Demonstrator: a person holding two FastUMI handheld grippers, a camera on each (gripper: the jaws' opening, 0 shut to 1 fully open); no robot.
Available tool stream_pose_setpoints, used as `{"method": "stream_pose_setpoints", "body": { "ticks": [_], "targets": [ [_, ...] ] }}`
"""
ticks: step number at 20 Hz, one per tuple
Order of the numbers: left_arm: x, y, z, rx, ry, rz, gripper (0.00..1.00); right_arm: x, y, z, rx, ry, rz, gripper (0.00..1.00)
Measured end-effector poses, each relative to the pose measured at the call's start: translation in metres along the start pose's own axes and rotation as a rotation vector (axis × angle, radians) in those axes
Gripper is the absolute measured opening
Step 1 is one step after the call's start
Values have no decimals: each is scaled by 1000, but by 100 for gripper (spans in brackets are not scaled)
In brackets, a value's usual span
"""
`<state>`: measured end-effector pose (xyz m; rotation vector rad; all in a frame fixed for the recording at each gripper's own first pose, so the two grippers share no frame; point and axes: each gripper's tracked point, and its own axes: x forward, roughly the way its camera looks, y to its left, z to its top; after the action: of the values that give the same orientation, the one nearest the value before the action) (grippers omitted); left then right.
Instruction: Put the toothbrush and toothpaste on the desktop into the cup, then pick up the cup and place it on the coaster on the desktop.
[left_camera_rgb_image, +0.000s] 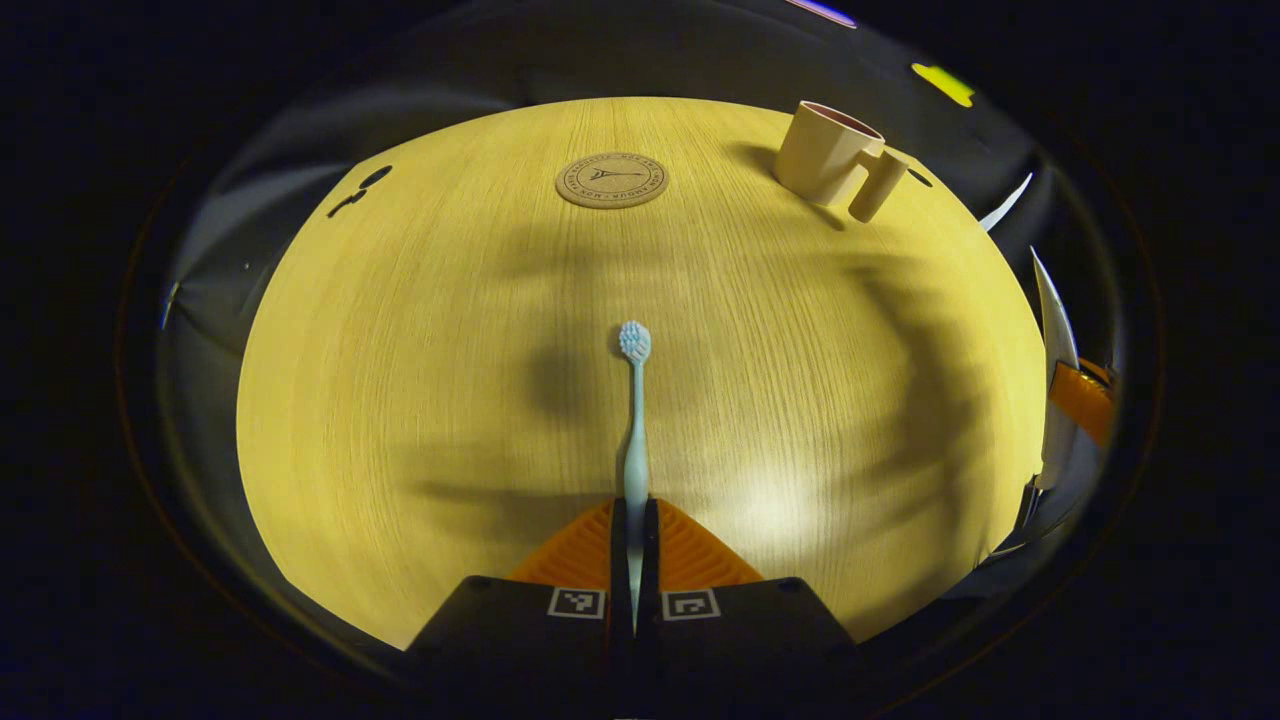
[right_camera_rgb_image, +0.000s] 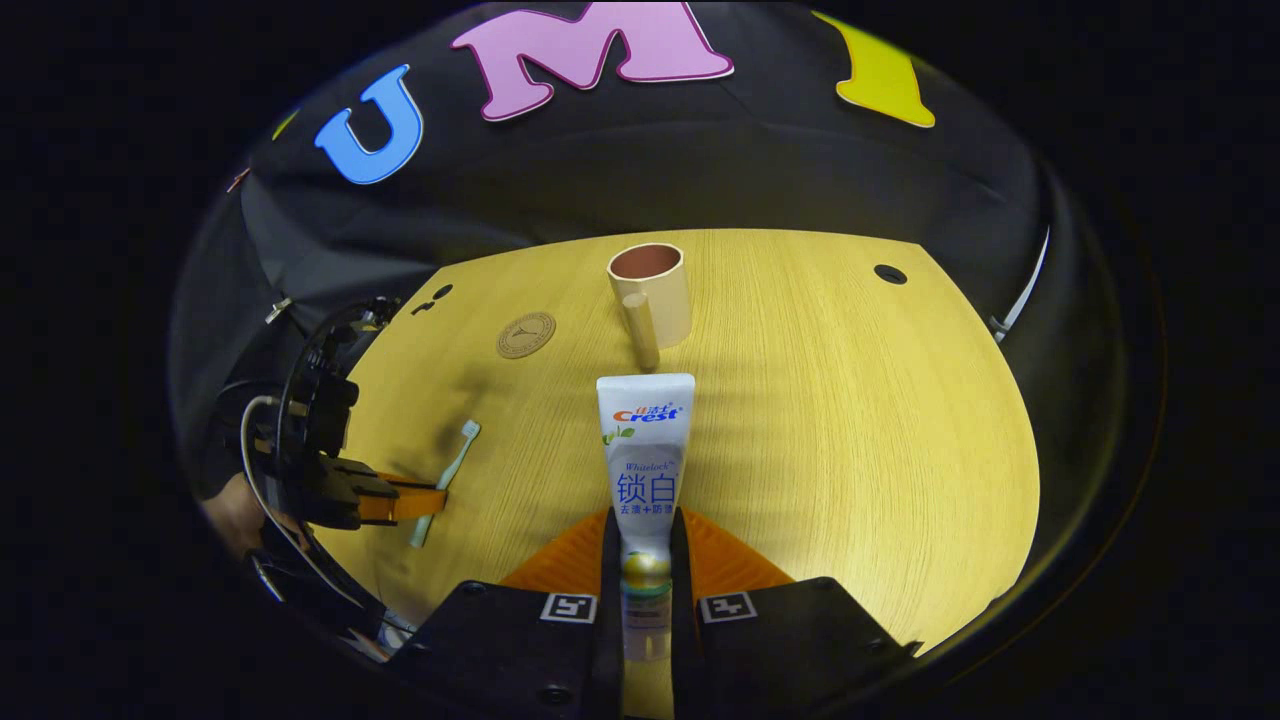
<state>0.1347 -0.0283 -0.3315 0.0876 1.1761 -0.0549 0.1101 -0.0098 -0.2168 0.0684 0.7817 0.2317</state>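
Toothbrush (left_camera_rgb_image: 635, 420) — clamped between left tongs (left_camera_rgb_image: 635, 545).

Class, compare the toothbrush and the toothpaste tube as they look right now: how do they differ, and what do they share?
The toothbrush is thin and pale blue; the toothpaste tube is broad, white and printed. The toothbrush sits in the left gripper, the tube in the right gripper. Both are clamped between jaws, and neither is in the cup.

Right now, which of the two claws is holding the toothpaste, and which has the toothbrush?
The right claw grips the toothpaste, a wide flat tube. The left claw pinches the toothbrush, thin with bristles pointing away.
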Motion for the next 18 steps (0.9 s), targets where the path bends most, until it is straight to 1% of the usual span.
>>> {"method": "stream_pose_setpoints", "body": {
  "ticks": [3,6,8,10,14,18],
  "targets": [
    [-7,-7,4,-25,-65,-12,6,1,0,12,-13,-32,-7,23],
    [-24,-7,13,-46,-147,-9,7,0,-1,29,-23,-76,-15,23],
    [-38,-8,20,-73,-209,-24,7,0,0,47,-15,-118,-13,23],
    [-54,-7,27,-90,-269,-29,7,2,-1,66,-17,-171,-15,22],
    [-82,-15,38,-93,-368,-48,7,9,7,111,-15,-294,-4,22],
    [-107,-26,50,-109,-454,-83,6,15,15,166,-47,-465,-1,22]
  ]
}}
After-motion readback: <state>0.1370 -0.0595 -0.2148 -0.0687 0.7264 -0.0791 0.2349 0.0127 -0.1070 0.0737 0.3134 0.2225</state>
